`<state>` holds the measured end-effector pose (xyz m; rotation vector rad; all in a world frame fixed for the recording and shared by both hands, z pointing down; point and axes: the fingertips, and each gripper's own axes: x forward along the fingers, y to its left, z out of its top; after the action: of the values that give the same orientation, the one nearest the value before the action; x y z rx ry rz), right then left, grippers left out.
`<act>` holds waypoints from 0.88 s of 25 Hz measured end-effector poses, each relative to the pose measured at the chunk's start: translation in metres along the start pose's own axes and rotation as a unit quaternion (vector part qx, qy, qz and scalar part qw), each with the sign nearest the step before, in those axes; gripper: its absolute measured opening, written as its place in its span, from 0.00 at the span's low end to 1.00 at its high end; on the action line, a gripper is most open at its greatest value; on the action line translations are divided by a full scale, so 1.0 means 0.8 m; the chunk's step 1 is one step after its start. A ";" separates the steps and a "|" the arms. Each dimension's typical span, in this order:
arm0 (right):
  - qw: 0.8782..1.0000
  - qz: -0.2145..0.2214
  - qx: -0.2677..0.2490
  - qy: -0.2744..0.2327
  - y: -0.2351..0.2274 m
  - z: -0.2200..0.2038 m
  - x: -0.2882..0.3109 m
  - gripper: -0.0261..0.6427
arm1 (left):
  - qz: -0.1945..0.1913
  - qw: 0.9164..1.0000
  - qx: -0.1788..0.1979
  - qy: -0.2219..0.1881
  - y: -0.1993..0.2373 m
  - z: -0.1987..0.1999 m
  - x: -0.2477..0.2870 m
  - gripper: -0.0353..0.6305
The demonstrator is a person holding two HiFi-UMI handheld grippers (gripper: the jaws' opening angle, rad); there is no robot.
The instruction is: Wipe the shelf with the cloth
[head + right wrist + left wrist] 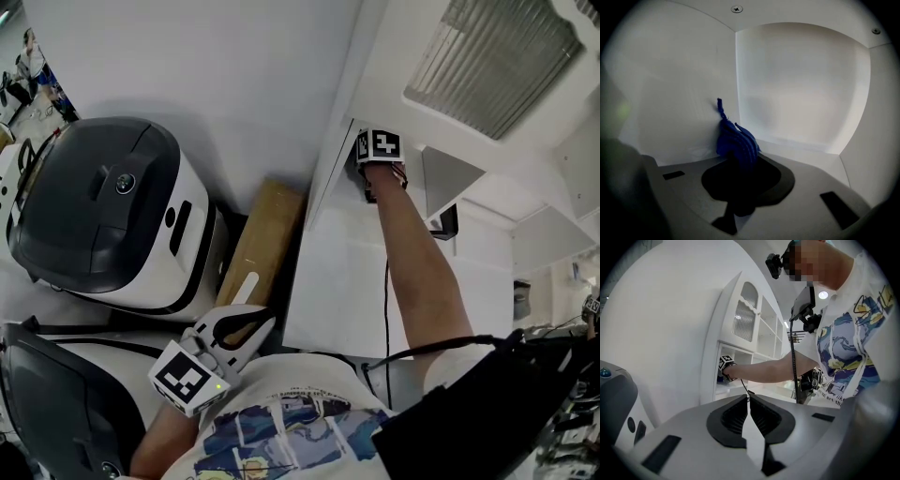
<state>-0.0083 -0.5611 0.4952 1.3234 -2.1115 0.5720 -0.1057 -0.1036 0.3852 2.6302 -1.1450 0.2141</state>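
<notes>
Right gripper point(739, 157) sits inside the white cabinet compartment point(797, 93), jaws clamped on the blue cloth point(733, 138). The cloth bunches against the left wall point(679, 103), just beside the back corner. It's dim in there. I think the cloth hangs just above the shelf point(806, 157), but I can't confirm contact. Left gripper point(749, 404) hangs low by the person's chest point(281, 412), jaws pressed together with nothing between them, near a wooden board point(265, 234) and a white appliance point(141, 253) with a dark lid.
</notes>
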 end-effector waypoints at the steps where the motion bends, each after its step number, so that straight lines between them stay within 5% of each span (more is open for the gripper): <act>1: 1.000 0.005 0.004 0.001 0.000 -0.002 0.001 0.14 | 0.000 1.000 0.006 0.000 0.001 -0.002 -0.001 0.10; 6: 1.000 -0.001 0.005 -0.017 -0.016 0.003 -0.016 0.14 | -0.009 1.000 0.018 -0.002 -0.003 0.003 0.003 0.10; 22: 0.992 -0.121 0.037 -0.024 -0.142 -0.032 -0.105 0.14 | -0.075 0.996 0.042 -0.010 -0.032 0.004 0.022 0.10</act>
<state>0.1298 -0.5369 0.4643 1.6214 -1.9445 0.5252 -0.0748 -0.1006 0.3815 2.7831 -0.9594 0.2120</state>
